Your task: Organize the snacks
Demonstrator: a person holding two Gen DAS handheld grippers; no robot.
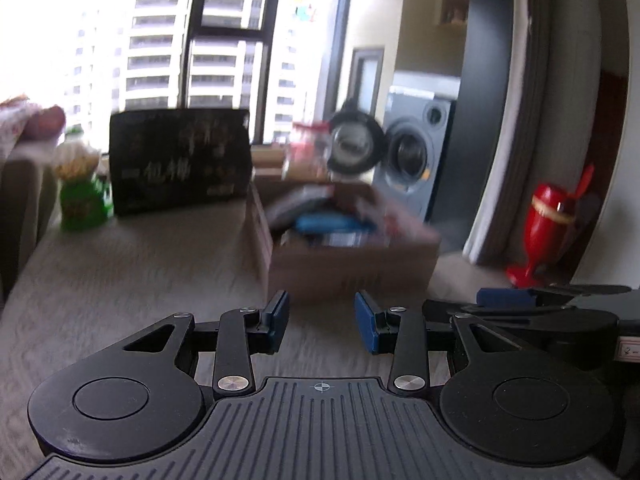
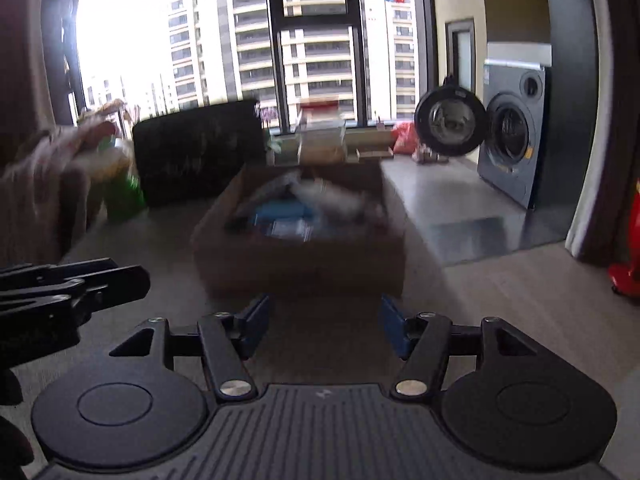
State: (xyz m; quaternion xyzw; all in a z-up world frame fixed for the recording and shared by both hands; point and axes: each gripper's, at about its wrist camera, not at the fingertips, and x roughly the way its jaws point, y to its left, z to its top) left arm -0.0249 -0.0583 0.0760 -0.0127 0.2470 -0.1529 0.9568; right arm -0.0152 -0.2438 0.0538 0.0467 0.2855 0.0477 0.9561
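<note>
At the far left of the table (image 1: 132, 264) stands a green snack bag (image 1: 82, 196) with a pale printed top, upright, just beside a tall black box (image 1: 180, 160) with light lettering. I judge that bag light, soft and crinkly, with brittle contents inside, so I would take it by the crimped top edge or pinch it gently across the upper body, never squeezing the middle. The black box looks stiff and flat-faced; its narrow side edges are where my pads would sit best, though it may be too wide for one gripper.

Further right sits the open cardboard box (image 1: 352, 268), holding a jumble of packets, one blue packet (image 1: 332, 224) among them; blur hides what the rest are. Film packets like these are slippery and shift under a push, so I would go for a seam or a corner that stands up.

My left gripper (image 1: 322, 320) hangs in front of that box, its blue pads a modest way apart with nothing between them. My right gripper (image 2: 324, 324) faces the same cardboard box (image 2: 300, 268) from the right, jaws spread wider and empty. In its view the green snack bag (image 2: 124, 196) and the black box (image 2: 200, 152) sit behind and to the left of the cardboard box
</note>
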